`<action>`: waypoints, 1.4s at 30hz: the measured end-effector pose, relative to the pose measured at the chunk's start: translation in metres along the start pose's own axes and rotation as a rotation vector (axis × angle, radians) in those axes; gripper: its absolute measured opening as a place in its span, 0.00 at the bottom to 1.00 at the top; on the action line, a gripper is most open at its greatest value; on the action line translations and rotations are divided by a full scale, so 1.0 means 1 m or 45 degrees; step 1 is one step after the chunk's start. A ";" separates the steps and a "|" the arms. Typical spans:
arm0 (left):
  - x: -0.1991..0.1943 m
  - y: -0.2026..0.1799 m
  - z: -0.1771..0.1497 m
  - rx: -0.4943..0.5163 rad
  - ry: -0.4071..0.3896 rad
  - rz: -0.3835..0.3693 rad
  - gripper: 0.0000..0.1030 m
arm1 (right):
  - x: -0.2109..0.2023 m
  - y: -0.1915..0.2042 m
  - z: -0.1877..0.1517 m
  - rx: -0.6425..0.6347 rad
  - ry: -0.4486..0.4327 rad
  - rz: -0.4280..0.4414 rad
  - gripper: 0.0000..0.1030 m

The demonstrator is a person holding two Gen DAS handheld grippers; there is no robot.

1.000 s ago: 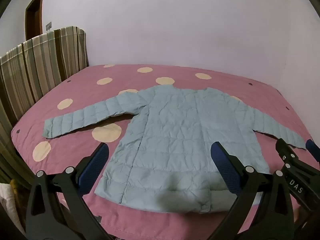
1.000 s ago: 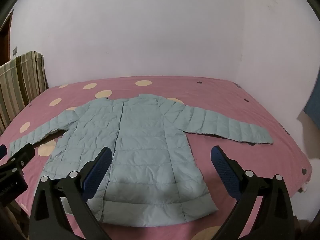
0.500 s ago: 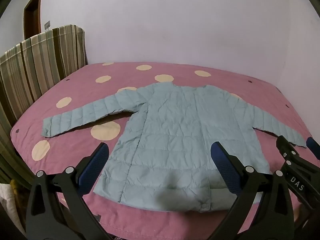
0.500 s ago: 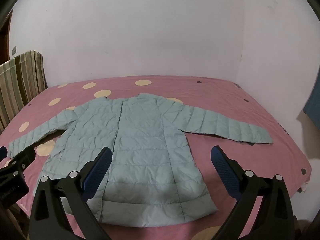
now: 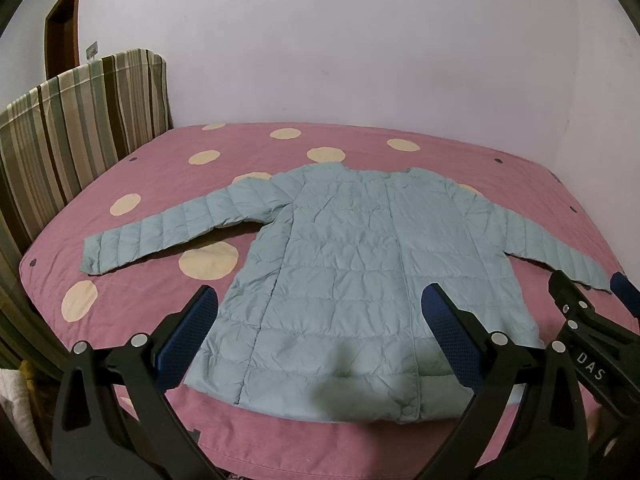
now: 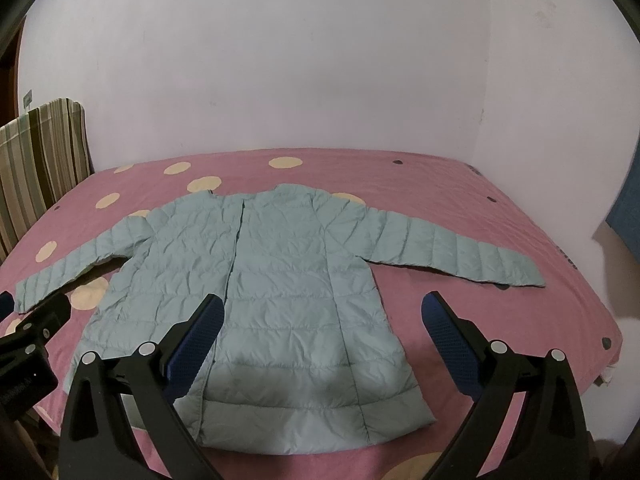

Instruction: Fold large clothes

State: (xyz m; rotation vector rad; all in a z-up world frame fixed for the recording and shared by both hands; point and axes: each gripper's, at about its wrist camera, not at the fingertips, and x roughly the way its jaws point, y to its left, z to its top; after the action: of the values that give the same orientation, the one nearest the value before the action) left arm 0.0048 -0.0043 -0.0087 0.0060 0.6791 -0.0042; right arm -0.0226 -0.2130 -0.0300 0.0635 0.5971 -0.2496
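Easing both grippers, left and right, a little nearer the jacket lying flat and unfolded on the bed, sleeves spread, fingers released wide and grasping nothing, so folding likely only now starting.

Jacket hem corner hidden behind the left gripper's right finger, right cuff tip behind the right gripper (left wrist view), small tag at the collar unreadable, door cut off by the fisheye rim
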 end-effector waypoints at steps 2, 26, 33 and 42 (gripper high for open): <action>0.000 -0.002 -0.001 0.003 0.001 0.001 0.98 | 0.000 0.000 0.000 -0.001 0.000 0.000 0.95; 0.004 -0.004 -0.002 0.008 0.008 0.001 0.98 | 0.001 0.002 0.000 -0.007 0.007 -0.004 0.95; 0.004 -0.004 -0.002 0.008 0.008 0.002 0.98 | 0.002 0.002 0.000 -0.008 0.009 -0.005 0.95; 0.004 -0.004 -0.003 0.007 0.010 0.001 0.98 | 0.002 0.002 0.000 -0.010 0.010 -0.007 0.95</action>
State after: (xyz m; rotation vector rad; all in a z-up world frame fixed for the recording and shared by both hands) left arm 0.0060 -0.0081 -0.0131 0.0112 0.6866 -0.0054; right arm -0.0207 -0.2113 -0.0306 0.0556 0.6059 -0.2528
